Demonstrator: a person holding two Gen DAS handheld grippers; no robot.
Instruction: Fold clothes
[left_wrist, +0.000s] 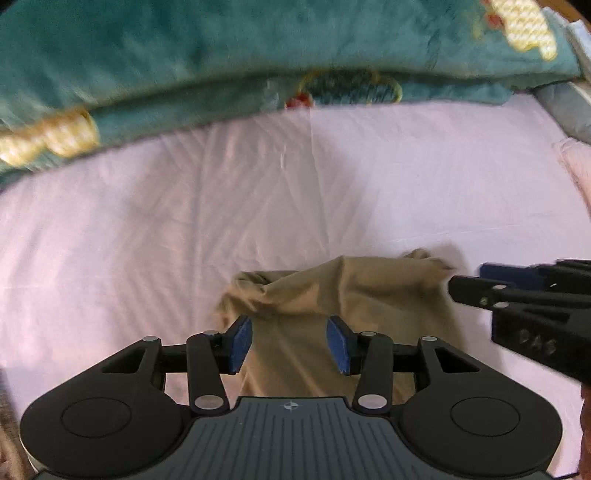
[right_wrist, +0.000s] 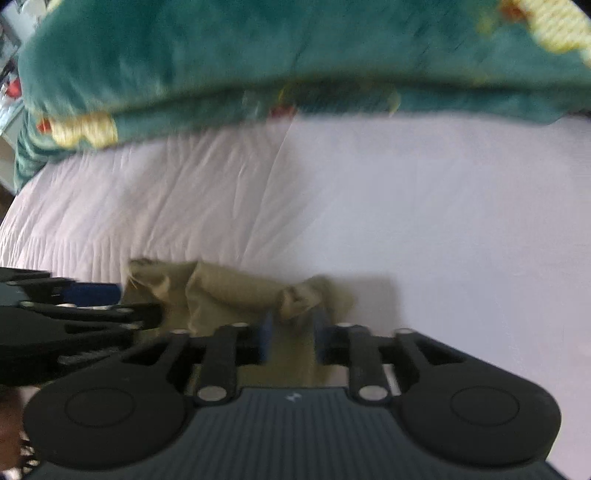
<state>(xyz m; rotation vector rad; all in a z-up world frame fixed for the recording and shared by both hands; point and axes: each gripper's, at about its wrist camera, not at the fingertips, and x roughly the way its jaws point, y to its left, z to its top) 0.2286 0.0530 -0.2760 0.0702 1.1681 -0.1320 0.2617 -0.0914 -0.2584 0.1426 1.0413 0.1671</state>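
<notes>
A tan garment (left_wrist: 332, 295) lies rumpled on the pale pink bed sheet (left_wrist: 147, 221). My left gripper (left_wrist: 290, 343) hovers over its near part with jaws open and nothing between the blue pads. The right gripper (left_wrist: 476, 284) shows at the garment's right edge. In the right wrist view the tan garment (right_wrist: 229, 291) lies ahead and left; my right gripper (right_wrist: 291, 336) is open with a bunched fold of the cloth between its blurred pads. The left gripper (right_wrist: 110, 302) shows at the left.
A teal plush blanket (left_wrist: 258, 44) with yellow and red patterns lies along the far side of the bed; it also shows in the right wrist view (right_wrist: 258, 55). A pink cloth (left_wrist: 576, 166) lies at the right edge.
</notes>
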